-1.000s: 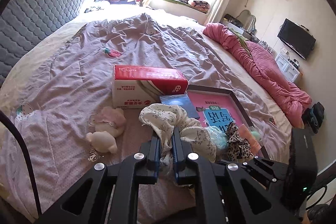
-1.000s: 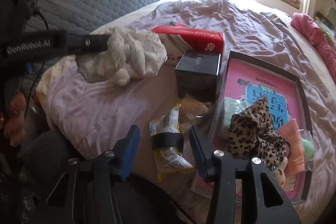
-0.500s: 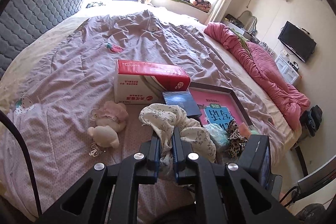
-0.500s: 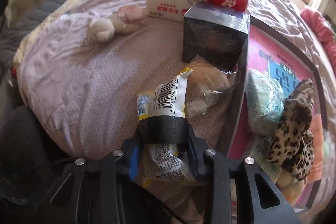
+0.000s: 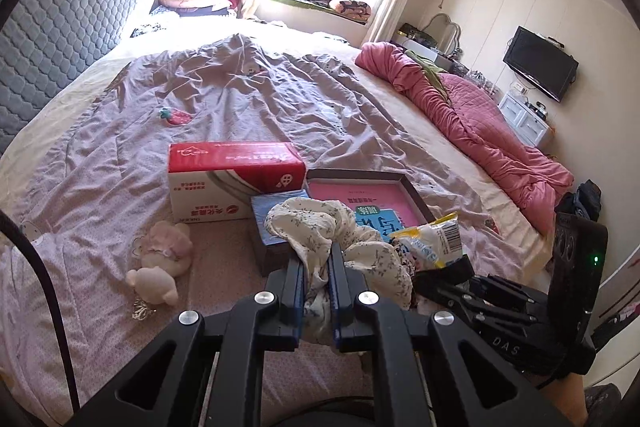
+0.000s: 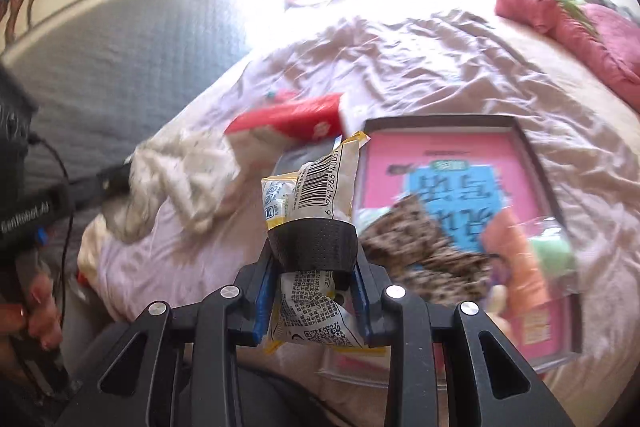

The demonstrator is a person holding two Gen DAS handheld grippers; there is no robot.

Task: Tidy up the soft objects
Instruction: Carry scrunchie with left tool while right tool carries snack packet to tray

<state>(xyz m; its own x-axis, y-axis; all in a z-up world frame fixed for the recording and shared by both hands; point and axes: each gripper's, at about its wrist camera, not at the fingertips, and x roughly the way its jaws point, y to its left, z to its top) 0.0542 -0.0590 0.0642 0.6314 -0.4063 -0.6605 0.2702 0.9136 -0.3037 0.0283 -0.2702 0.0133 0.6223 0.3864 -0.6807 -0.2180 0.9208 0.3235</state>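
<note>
Lifted off the bedspread since a second ago, the snack packet (image 6: pixel 320 187) now hangs in my right gripper (image 6: pixel 310 301), jaws clamped on its taped middle.

My left gripper (image 5: pixel 316 291) is level above the bed (image 5: pixel 224 99), jaws nearly closed on one floral scrunchie (image 5: pixel 320 227); my right one tilts up over the pink tray (image 6: pixel 516 163), which holds a leopard scrunchie (image 6: pixel 424 247). I count two boxes, one red and white (image 5: pixel 232 183) and one dark (image 5: pixel 276 223), plus one pink plush toy (image 5: pixel 160 263) lying left of them.
</note>
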